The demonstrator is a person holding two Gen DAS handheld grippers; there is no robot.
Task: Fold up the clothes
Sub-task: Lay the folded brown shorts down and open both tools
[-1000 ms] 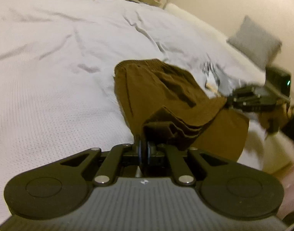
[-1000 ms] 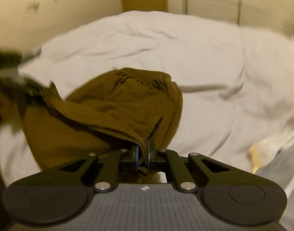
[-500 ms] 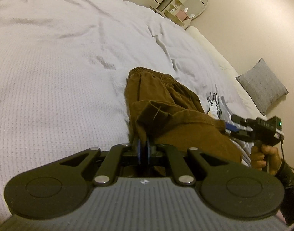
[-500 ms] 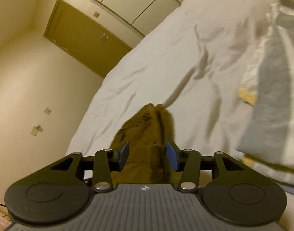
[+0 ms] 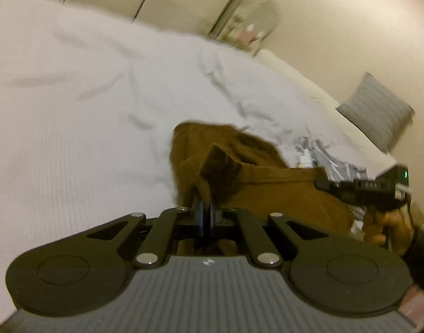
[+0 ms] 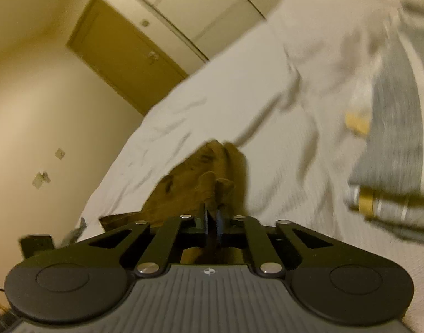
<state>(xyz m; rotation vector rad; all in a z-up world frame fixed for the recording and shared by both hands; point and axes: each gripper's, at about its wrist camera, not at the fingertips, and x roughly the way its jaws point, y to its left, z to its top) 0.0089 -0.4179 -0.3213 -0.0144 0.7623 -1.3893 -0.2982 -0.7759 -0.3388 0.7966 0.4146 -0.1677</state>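
Step in hand: a fold of the brown garment point(image 5: 239, 149), judged to be mid-carry. The garment lies near the edge of the bed point(image 5: 73, 127), its gathered waistband end resting on the white cover, its near end lifted off it.

Left gripper point(image 5: 206, 216): fingers drawn close together, pinching a doubled corner of the brown cloth, which stands up just ahead of the tips. Right gripper point(image 6: 211, 219): fingers narrow, with a bunch of the same cloth caught between them — the grip looks full, though blur softens the detail.

Pose: in the left wrist view the right gripper is held level to the right, the person's hand point(image 5: 384, 227) wrapped round its handle from below, and a taut hem runs between the two grips. The right wrist view is rolled steeply, so that tool is judged to be tilted to one side.

Next move, as a judgement: carry both held corners together over the waistband end, keep the hem taut, lower and release evenly. Uneven height would skew the fold.

A striped grey garment point(image 6: 395, 138) lies just beside on the bed, and a grey cushion point(image 5: 375, 111) is propped against the wall.
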